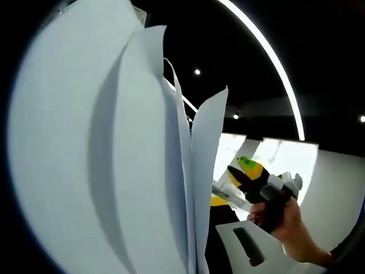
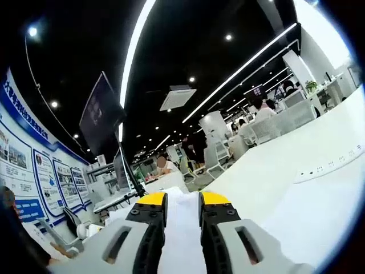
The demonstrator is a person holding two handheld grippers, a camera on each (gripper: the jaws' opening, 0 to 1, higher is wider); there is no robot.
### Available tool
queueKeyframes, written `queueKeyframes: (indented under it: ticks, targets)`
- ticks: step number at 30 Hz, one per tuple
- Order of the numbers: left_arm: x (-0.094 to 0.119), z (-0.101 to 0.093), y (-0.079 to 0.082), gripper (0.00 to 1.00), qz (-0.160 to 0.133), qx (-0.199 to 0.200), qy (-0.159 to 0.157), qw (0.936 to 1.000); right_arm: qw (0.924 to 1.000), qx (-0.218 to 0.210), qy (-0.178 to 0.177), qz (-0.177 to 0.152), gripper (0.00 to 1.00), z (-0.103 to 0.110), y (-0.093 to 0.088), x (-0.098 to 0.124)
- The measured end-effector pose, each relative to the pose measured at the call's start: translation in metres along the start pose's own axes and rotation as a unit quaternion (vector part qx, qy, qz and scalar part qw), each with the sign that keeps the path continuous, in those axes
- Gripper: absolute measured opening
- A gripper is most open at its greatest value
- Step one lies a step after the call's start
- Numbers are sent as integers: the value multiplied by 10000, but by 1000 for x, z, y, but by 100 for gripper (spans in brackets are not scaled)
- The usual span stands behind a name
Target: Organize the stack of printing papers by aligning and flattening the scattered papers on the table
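Note:
Held upright, the white printing papers [image 1: 102,160] fan out close to the lens in the left gripper view. My left gripper [image 1: 191,202] holds them. Its yellow-tipped right jaw presses against the sheets and its other jaw is hidden behind them. The right gripper [image 1: 228,193], held in a hand [image 1: 293,231], comes in from the right and meets the papers' edge. In the right gripper view, my right gripper [image 2: 182,200] is shut on a white strip of the papers [image 2: 181,228] that runs between its yellow-tipped jaws.
A white table [image 2: 296,177] slopes away on the right, with a row of sockets [image 2: 336,162] set in it. A dark monitor on an arm [image 2: 102,111] stands to the left. Beyond are office desks, chairs and seated people [image 2: 165,165].

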State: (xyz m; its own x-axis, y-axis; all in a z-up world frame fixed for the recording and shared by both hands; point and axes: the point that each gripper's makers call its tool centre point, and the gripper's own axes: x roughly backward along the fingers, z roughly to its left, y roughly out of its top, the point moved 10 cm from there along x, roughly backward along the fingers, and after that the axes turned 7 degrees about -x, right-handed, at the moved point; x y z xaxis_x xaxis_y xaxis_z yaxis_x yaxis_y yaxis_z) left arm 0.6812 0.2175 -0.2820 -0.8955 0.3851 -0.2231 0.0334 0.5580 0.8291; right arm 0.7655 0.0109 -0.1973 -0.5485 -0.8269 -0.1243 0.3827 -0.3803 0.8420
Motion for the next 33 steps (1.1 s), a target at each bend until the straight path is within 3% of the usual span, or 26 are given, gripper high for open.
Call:
queueKeyframes:
  ticks: [19,33]
  targets:
    - [0,0,0,6,-9,21,7,10000,9998,119,-140,-112,40,3,5,3]
    - [0,1,0,6,-9,16,7,10000,9996,217,-157,-103,46,6,6,4]
